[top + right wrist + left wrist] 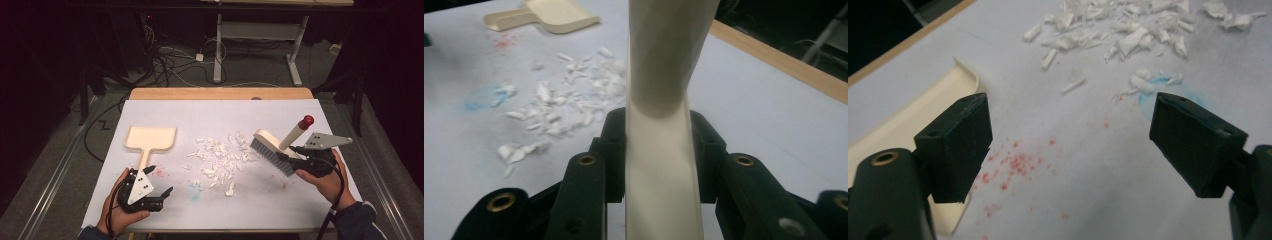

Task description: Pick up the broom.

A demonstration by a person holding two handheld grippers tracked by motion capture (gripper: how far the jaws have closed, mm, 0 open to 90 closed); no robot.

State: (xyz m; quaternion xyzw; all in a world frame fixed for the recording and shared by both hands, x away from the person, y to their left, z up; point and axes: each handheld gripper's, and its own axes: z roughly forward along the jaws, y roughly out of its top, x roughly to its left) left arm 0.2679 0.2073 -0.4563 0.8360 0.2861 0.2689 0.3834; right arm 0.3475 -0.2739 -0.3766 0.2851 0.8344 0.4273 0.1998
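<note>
Many small white scraps lie loose in the middle of the tabletop, between the dustpan and the brush. They look very light, so I think a fast sweep would scatter them. The right gripper has its jaws closed on the brush handle, low near the head, which seems a stiff and firm hold. The left gripper is empty with its jaws wide apart, just beside the dustpan handle. That thin handle looks the best place to take. Free room is on every side, but the near edge is close.
</note>
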